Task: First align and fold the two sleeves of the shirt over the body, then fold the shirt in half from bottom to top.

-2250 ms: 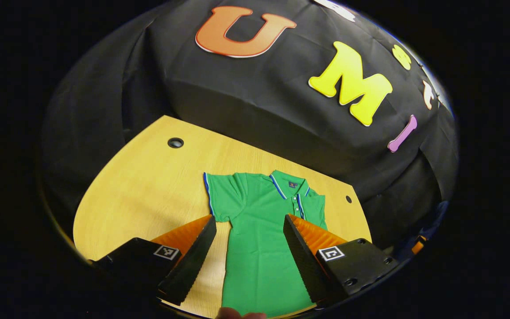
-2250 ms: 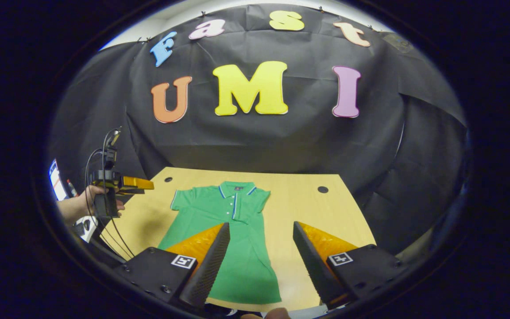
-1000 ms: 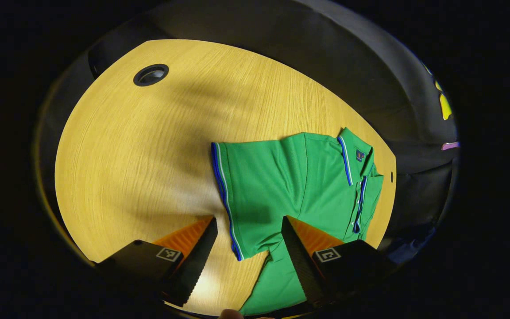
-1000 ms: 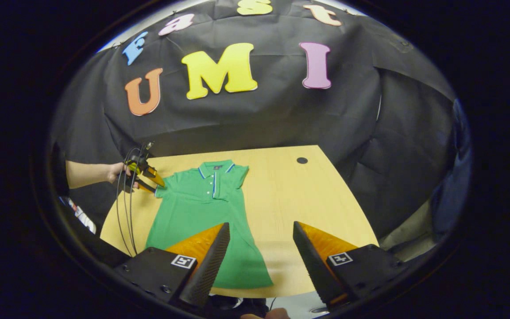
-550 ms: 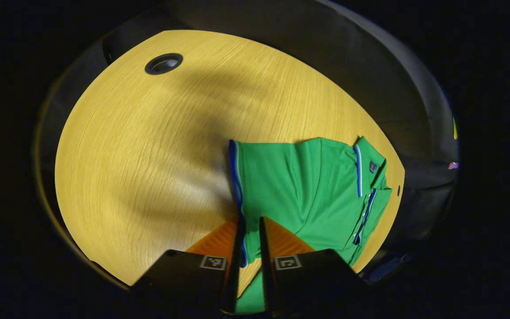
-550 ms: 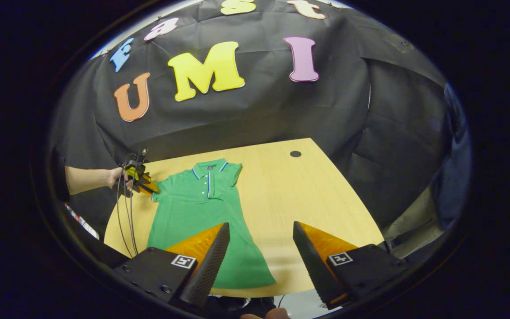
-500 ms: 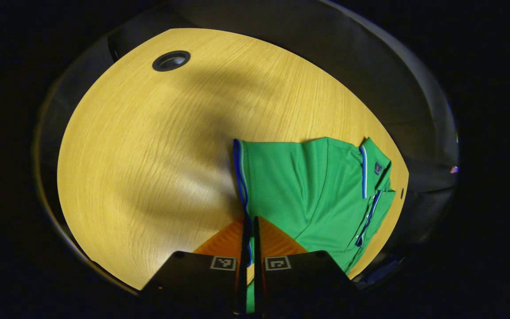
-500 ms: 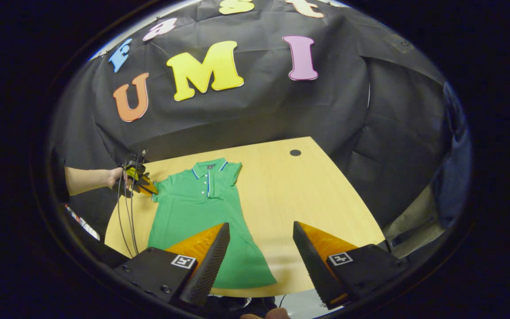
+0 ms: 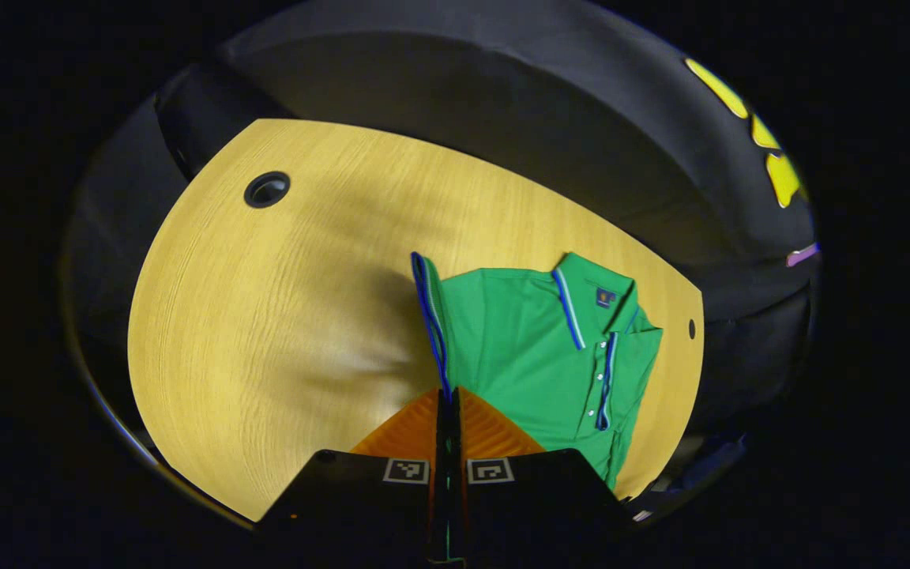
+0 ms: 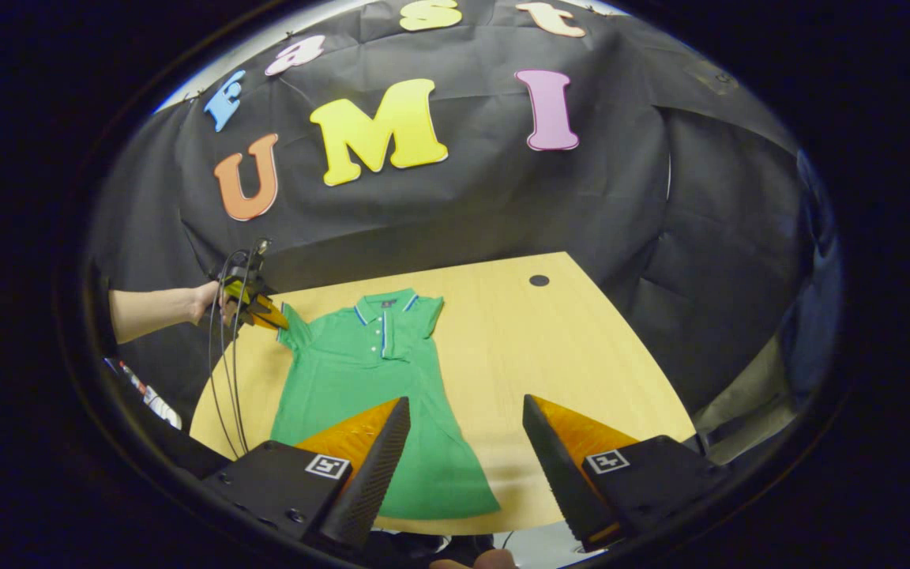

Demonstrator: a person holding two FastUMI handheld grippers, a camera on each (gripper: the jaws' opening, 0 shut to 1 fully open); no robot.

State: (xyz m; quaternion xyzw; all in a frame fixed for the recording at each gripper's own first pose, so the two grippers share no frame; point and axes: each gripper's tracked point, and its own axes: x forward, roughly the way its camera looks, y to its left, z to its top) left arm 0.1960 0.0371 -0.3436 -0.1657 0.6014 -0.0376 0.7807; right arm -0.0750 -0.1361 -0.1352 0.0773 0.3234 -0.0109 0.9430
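A green polo shirt [image 9: 550,363] [image 10: 360,379] with blue trim lies flat on the wooden table [image 9: 281,316] [image 10: 550,348], collar toward the wall. The sleeve on its far side is folded over the body. My left gripper [image 9: 447,399] is shut on the blue-edged cuff of the other sleeve [image 9: 427,316], which stands lifted off the table. In the right gripper view that same gripper [image 10: 269,318] and the hand [image 10: 206,300] holding it are at the shirt's left sleeve [image 10: 291,328]. My right gripper [image 10: 467,411] hangs open above the shirt's hem [image 10: 455,498], holding nothing.
Round cable holes sit in the table's far corners [image 9: 267,190] [image 10: 539,280]. Cables [image 10: 226,379] hang from the left gripper down past the table's left edge. The black cloth wall stands right behind the table.
My left gripper came down over the sleeve cuff, shut on it, and has lifted it so the sleeve stands up. My right gripper stayed open near the hem.
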